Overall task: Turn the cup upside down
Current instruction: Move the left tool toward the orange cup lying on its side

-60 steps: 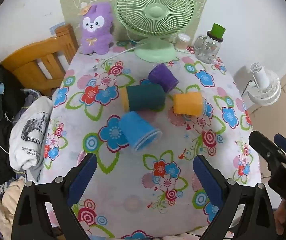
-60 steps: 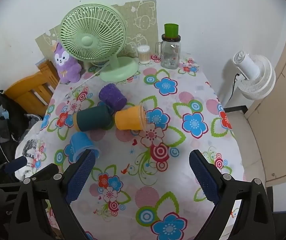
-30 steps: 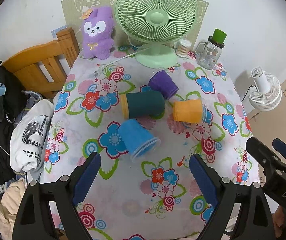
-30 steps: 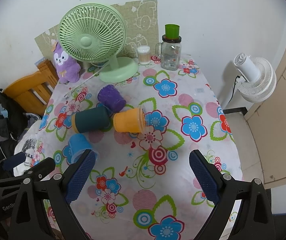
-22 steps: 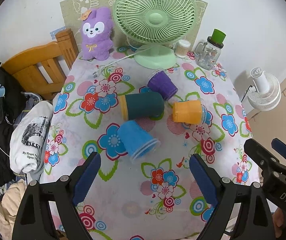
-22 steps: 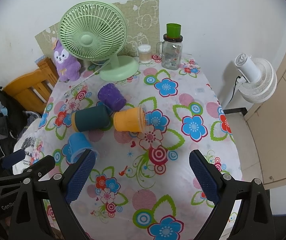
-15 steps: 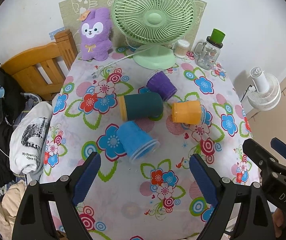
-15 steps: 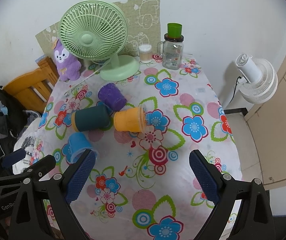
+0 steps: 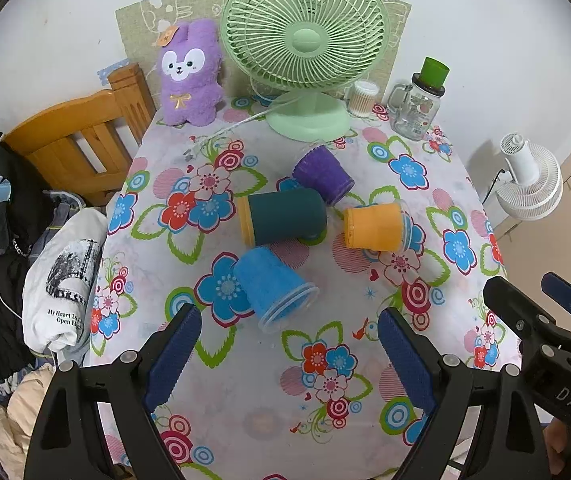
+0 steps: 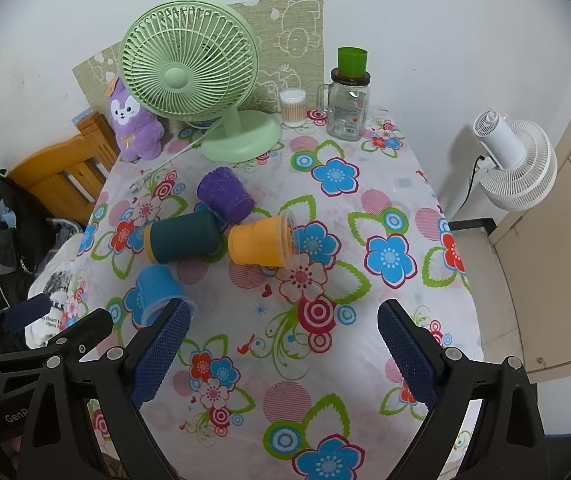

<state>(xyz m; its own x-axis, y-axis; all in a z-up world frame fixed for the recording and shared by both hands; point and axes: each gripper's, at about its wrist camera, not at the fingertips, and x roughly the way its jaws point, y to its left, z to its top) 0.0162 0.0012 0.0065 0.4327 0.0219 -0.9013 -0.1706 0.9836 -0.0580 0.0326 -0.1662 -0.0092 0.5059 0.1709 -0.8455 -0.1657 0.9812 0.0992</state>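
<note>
**Four tipped cups, floral table, both grippers raised and empty**

Item 1. Left gripper (image 9: 287, 354): nearest the lens, at 6 o'clock in its own view, jaws spread wide, holding nothing, poised above the near part of the table (image 9: 269, 396).

Item 2. Right gripper (image 10: 281, 354): likewise at 6 o'clock in its own view, jaws parted and empty, above the flowered cloth.

Item 3. Blue cup (image 9: 271, 290): on its side, mouth toward the near right, closest of the cups, just beyond the left gripper's fingertips.

Item 4. Dark green cup (image 9: 283, 222): on its side at the table's centre, just beyond the blue one.

Item 5. Orange cup (image 9: 375, 227): on its side at 3 o'clock from the dark green cup, close beside it.

Item 6. Purple cup (image 9: 322, 175): tipped over, at 1 o'clock from the dark green cup, touching it.

Item 7. Green fan (image 9: 305, 46): upright at 12 o'clock, far edge. Purple plush toy (image 9: 189, 76) at 11 o'clock; glass jar (image 9: 417, 110) with green lid at 1 o'clock.

Item 8. White fan (image 9: 529, 184): off the table, at 3 o'clock.
</note>
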